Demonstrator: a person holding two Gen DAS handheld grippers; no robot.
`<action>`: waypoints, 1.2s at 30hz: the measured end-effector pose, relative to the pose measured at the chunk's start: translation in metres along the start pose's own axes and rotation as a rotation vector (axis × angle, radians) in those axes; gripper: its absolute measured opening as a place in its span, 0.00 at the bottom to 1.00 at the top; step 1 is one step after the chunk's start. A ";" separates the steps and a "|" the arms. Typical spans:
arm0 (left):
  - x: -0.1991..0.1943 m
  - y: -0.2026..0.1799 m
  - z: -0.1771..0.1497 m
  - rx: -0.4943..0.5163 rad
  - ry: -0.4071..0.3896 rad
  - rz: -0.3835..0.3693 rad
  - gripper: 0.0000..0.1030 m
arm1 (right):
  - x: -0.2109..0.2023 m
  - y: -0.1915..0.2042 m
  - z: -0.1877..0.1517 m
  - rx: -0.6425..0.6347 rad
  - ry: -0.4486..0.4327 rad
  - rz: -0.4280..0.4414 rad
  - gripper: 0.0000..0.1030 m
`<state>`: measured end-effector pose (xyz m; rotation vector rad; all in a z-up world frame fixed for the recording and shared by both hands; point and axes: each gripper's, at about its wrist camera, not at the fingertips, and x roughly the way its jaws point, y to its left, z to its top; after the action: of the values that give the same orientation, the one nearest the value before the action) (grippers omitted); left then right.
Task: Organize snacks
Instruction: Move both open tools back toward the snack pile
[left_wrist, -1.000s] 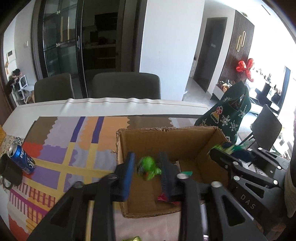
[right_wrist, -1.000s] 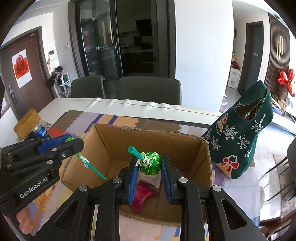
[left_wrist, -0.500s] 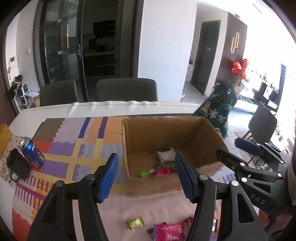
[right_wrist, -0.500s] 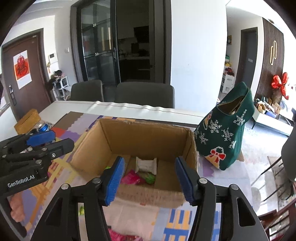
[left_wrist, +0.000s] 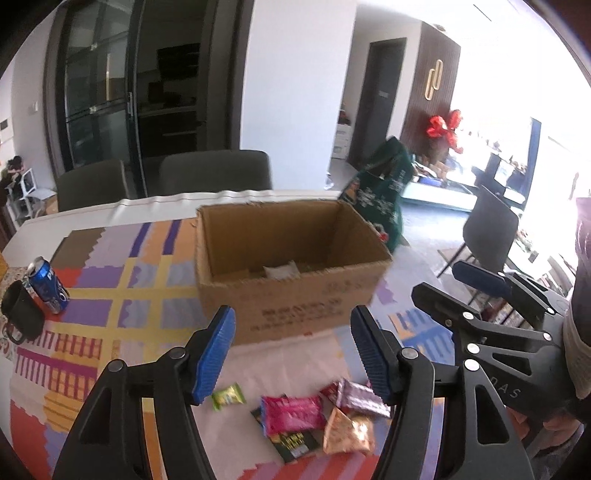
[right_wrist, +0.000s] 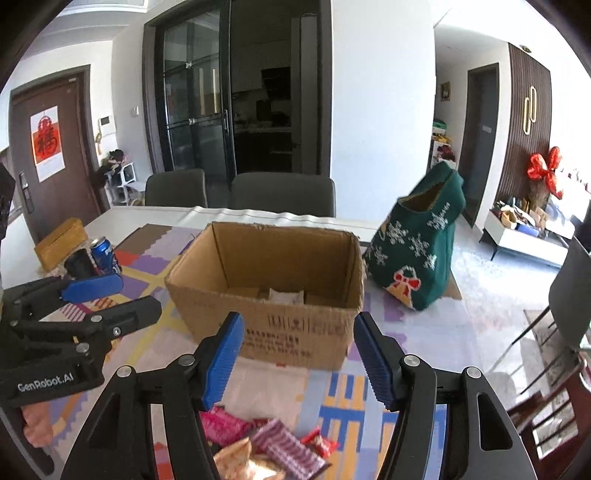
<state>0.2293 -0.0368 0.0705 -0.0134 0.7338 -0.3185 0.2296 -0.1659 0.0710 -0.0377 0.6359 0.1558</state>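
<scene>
An open cardboard box (left_wrist: 295, 295) (right_wrist: 291, 325) stands mid-table with a white packet (left_wrist: 282, 271) inside. Loose snacks lie on the cloth in front of it: a green candy (left_wrist: 228, 396), a pink packet (left_wrist: 291, 411), an orange packet (left_wrist: 347, 432), a purple striped packet (left_wrist: 360, 397) (right_wrist: 284, 446). My left gripper (left_wrist: 293, 354) is open and empty above the snacks. My right gripper (right_wrist: 299, 360) is open and empty, just before the box front. Each gripper shows in the other's view.
A blue soda can (left_wrist: 46, 282) and a dark mug (left_wrist: 20, 314) stand at the left. A green Christmas stocking bag (right_wrist: 421, 247) stands right of the box. A yellow box (right_wrist: 61, 247) sits far left. Chairs (right_wrist: 282, 194) line the far table edge.
Both grippers let go of green lollipops into the box, opened, and pulled back and up toward the near table edge. The loose snacks came into view.
</scene>
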 end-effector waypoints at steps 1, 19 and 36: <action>-0.001 -0.003 -0.004 0.008 0.005 -0.007 0.63 | -0.004 -0.001 -0.005 0.001 0.000 -0.004 0.61; 0.023 -0.030 -0.079 0.016 0.190 -0.087 0.64 | -0.014 -0.019 -0.087 0.086 0.152 -0.047 0.61; 0.068 -0.033 -0.124 -0.007 0.353 -0.132 0.64 | 0.011 -0.031 -0.151 0.189 0.338 -0.052 0.61</action>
<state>0.1855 -0.0752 -0.0627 -0.0126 1.0868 -0.4511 0.1539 -0.2081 -0.0575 0.1037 0.9834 0.0374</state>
